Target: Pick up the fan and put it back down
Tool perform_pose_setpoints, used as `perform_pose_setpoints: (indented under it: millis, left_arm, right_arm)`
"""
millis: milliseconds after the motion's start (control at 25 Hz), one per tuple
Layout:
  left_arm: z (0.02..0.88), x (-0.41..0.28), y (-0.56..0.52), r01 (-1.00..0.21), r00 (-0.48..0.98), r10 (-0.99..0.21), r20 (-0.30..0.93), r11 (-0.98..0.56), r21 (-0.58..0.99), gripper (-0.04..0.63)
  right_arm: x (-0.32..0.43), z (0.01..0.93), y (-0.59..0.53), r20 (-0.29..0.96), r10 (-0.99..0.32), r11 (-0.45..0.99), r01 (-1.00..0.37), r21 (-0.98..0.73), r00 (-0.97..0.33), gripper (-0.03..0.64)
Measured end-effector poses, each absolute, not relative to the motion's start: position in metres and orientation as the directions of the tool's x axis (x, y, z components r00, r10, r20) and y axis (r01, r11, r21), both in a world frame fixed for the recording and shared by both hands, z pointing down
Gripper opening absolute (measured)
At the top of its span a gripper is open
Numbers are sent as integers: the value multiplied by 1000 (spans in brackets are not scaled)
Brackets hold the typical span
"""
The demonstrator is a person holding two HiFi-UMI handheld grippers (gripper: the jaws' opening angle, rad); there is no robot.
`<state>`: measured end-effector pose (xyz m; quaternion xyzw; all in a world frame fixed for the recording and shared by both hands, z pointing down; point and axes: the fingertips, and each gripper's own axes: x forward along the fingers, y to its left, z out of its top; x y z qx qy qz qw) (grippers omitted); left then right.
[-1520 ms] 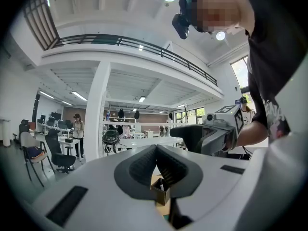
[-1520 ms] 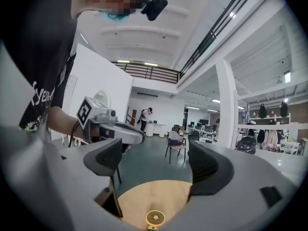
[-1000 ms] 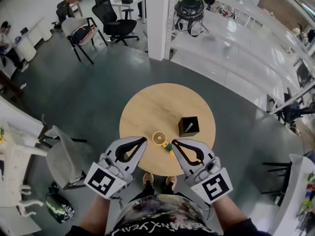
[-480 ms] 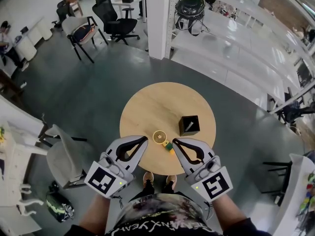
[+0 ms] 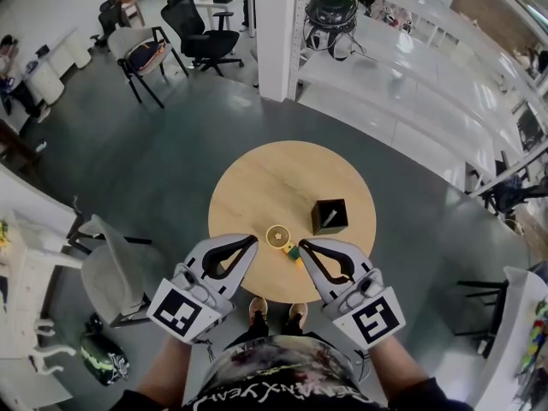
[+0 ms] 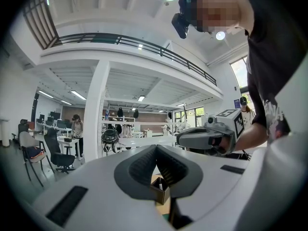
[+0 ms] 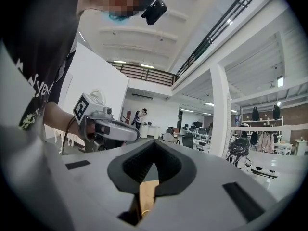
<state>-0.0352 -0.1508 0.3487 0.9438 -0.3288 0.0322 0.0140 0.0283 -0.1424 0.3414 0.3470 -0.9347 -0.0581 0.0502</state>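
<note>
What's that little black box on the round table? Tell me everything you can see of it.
The black box is a small cube, open on top, matte and dark. A slim pale thing leans inside; I cannot tell what. It stands upright on the round wooden table, right of centre, beyond the small yellow fan and apart from it. Only the table touches it; the left gripper and right gripper are nearer the person.

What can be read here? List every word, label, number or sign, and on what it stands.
Print on the shirt: white letters, upside down and cut off, not readable whole.
The left hand-held gripper and right hand-held gripper: square coded patterns only, no letters.
The blue sign in the left gripper view: too small to read.
</note>
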Motion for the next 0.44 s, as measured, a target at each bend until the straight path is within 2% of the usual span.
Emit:
perform_pose_setpoints:
  millis: [440]
  left_arm:
    - [351,-35,-153,-622,781,-621,65,-783,5,17]
  right_arm:
    - [29,345,-146,49,-657,751,-647,135,-752,0]
